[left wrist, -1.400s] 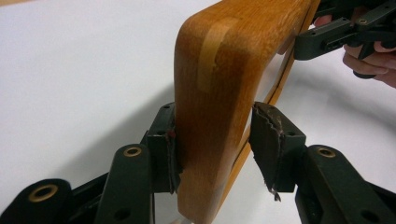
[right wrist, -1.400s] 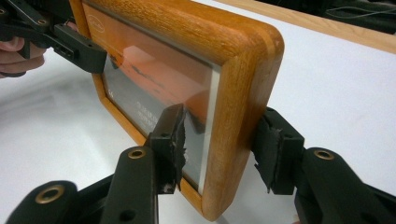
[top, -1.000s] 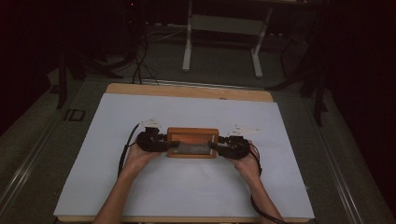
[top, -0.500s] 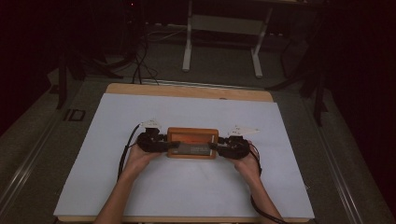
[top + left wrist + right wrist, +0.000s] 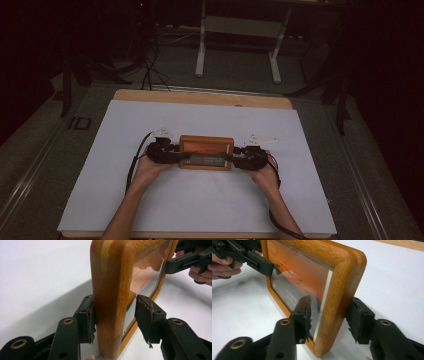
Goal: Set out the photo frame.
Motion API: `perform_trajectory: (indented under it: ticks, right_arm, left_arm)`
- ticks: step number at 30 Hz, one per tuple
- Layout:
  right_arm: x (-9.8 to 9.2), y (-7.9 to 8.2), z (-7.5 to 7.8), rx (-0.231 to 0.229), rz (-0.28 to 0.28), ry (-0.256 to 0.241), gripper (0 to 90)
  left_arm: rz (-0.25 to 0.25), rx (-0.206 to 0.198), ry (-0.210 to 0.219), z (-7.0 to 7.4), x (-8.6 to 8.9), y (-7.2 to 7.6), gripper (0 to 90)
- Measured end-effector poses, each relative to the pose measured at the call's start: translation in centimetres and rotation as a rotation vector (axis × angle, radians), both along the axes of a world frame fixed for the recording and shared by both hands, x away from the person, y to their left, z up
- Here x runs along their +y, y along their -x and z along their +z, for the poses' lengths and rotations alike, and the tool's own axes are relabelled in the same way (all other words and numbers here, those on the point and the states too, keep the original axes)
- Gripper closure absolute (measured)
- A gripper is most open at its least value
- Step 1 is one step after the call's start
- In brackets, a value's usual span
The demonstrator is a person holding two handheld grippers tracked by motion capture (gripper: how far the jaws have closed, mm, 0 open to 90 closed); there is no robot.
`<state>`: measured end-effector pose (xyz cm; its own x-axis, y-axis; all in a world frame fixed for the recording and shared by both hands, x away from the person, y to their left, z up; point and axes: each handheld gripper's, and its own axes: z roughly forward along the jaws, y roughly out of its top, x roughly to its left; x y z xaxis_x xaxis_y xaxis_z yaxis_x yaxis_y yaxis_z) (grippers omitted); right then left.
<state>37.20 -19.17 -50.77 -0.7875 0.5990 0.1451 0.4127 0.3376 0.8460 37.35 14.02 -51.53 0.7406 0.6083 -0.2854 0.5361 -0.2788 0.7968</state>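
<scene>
Wooden picture frame (image 5: 206,152) sat at table (image 5: 150,120) centre, tilted up on edge. Left gripper (image 5: 172,154) was at its 9 o'clock end, right gripper (image 5: 239,160) at its 3 o'clock end. Left gripper view: one pad touched the frame's (image 5: 110,302) side bar, the other stood just off it, so jaws open. Right gripper view: both pads straddled the frame (image 5: 342,285), slight gaps, not clamped.

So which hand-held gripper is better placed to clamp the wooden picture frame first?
Probably the left hand-held gripper: one pad already touches the orange-brown wooden picture frame, with a gap only on the glass side. The right hand-held gripper straddles the opposite end, with its outer pad visibly apart from the wood.
</scene>
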Motion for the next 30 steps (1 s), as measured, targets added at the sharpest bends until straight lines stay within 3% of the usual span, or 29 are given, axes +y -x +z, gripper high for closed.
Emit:
perform_trajectory:
  ticks: [15, 27, 30]
  right_arm:
    - [-0.2, -0.2, 0.1, 0.007, -0.013, 0.001, 45.5]
    - [-0.8, -0.2, 0.8, 0.012, -0.004, 0.011, 40.3]
    - [-1.1, -0.2, 1.0, 0.016, 0.003, 0.025, 38.2]
  left_arm:
    - [0.021, 0.012, -0.003, 0.1, 0.5, 0.1, 45.9]
    - [0.074, -0.045, -0.029, 1.2, 1.2, 0.8, 40.7]
    - [0.096, -0.068, -0.065, 1.6, 1.4, 1.1, 40.2]
